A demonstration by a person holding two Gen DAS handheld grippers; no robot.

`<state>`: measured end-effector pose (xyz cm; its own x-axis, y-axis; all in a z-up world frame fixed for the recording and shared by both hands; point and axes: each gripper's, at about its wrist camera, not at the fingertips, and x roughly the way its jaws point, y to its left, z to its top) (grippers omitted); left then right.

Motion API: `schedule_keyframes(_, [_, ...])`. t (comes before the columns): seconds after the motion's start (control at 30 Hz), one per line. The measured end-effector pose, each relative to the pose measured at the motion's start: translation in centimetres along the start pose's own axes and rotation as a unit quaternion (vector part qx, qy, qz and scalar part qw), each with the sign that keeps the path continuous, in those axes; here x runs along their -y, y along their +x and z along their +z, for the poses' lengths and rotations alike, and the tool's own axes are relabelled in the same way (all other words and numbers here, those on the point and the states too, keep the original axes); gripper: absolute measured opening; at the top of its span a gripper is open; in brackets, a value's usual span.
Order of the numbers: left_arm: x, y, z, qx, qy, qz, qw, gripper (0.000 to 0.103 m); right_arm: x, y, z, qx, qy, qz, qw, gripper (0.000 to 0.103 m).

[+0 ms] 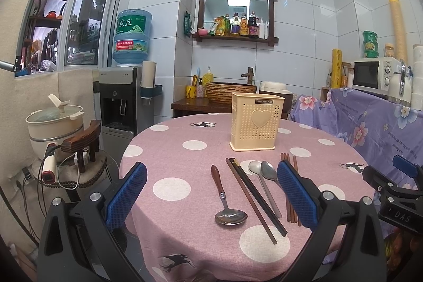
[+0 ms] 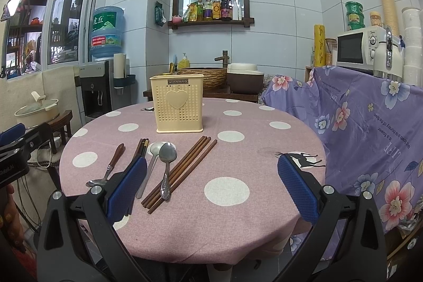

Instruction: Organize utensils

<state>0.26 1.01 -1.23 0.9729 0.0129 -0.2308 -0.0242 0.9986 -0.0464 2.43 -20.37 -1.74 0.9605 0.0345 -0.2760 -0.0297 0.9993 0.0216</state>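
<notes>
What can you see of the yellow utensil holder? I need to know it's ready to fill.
The utensil holder is a pale yellow, plastic-looking rectangular box with perforated walls, a raised heart on its front and a small dark label above it. It stands upright on the pink polka-dot tablecloth, beyond the utensils, touching none. Its inside is hidden.

From your right wrist view, the left finger pad (image 2: 128,186) covers the lower ends of the dark chopsticks (image 2: 141,147). From your left wrist view, the right finger pad (image 1: 296,193) hides part of the brown chopsticks (image 1: 290,208). The holder's (image 2: 179,107) inside is out of sight.
</notes>
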Motion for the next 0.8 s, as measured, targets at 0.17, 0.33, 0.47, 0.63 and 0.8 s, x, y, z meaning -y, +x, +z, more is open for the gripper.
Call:
schedule_keyframes(0.17, [-0.06, 0.00, -0.13, -0.001, -0.001, 0.001, 1.0000, 0.098, 0.02, -0.04, -0.01, 0.000, -0.001, 0.000, 1.000, 0.098])
schedule_keyframes(0.33, [-0.19, -0.03, -0.34, -0.003, 0.001, 0.002, 1.0000, 0.098, 0.01, 0.07, -0.07, -0.002, 0.000, 0.000, 1.000, 0.098])
schedule_keyframes(0.47, [-0.35, -0.01, -0.61, -0.006, -0.001, 0.003, 1.0000, 0.098, 0.02, 0.18, -0.17, -0.005, -0.001, 0.001, 1.000, 0.098])
schedule_keyframes(0.63, [-0.06, 0.29, -0.44, -0.011, 0.000, 0.005, 0.9999, 0.098, 0.03, 0.25, -0.21, -0.005, 0.000, 0.001, 1.000, 0.098])
schedule_keyframes(0.8, [-0.02, 0.27, -0.58, -0.019, 0.001, 0.007, 0.9998, 0.098, -0.11, 0.47, -0.36, -0.010, -0.002, 0.002, 1.000, 0.098])
